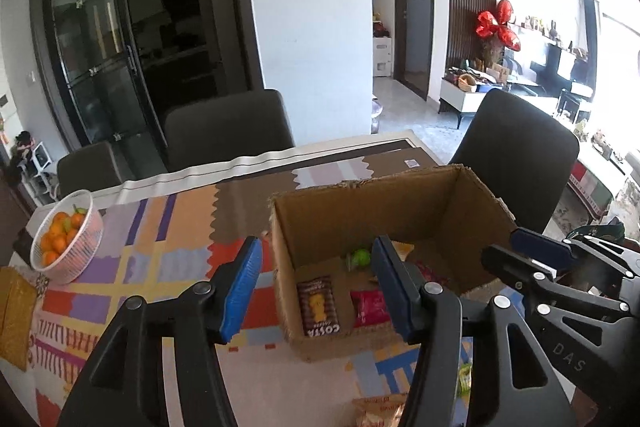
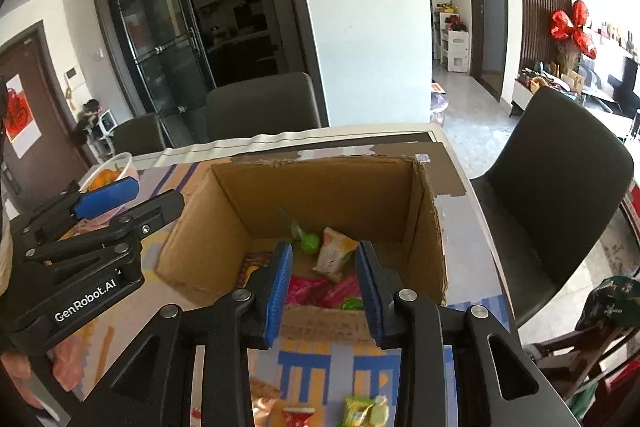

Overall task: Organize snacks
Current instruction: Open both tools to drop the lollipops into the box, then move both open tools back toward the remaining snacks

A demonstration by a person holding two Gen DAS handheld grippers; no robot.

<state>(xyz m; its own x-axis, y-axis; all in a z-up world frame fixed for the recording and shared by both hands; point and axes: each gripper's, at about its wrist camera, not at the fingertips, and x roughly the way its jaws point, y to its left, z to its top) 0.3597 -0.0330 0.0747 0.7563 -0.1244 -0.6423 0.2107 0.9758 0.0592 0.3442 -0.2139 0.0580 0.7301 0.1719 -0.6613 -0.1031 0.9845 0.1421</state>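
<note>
An open cardboard box [image 1: 400,205] [image 2: 320,187] stands on the table with snacks inside: a brown Costa packet [image 1: 319,305], a red packet [image 1: 370,307], a green sweet [image 1: 360,257] [image 2: 310,242], an orange-white packet [image 2: 334,255] and pink packets [image 2: 320,289]. My left gripper [image 1: 316,285] is open and empty above the box's near left corner. My right gripper [image 2: 324,293] is open and empty above the box's near wall. Loose snacks lie on the table in front of the box: a green packet [image 2: 360,411], a red-white one [image 2: 298,417] and an orange packet [image 1: 378,409].
A white basket of oranges [image 1: 66,239] stands at the table's left. A yellow packet [image 1: 14,315] lies at the left edge. Dark chairs [image 1: 228,127] [image 2: 560,195] stand behind and to the right of the table. A patterned cloth [image 1: 160,259] covers the table.
</note>
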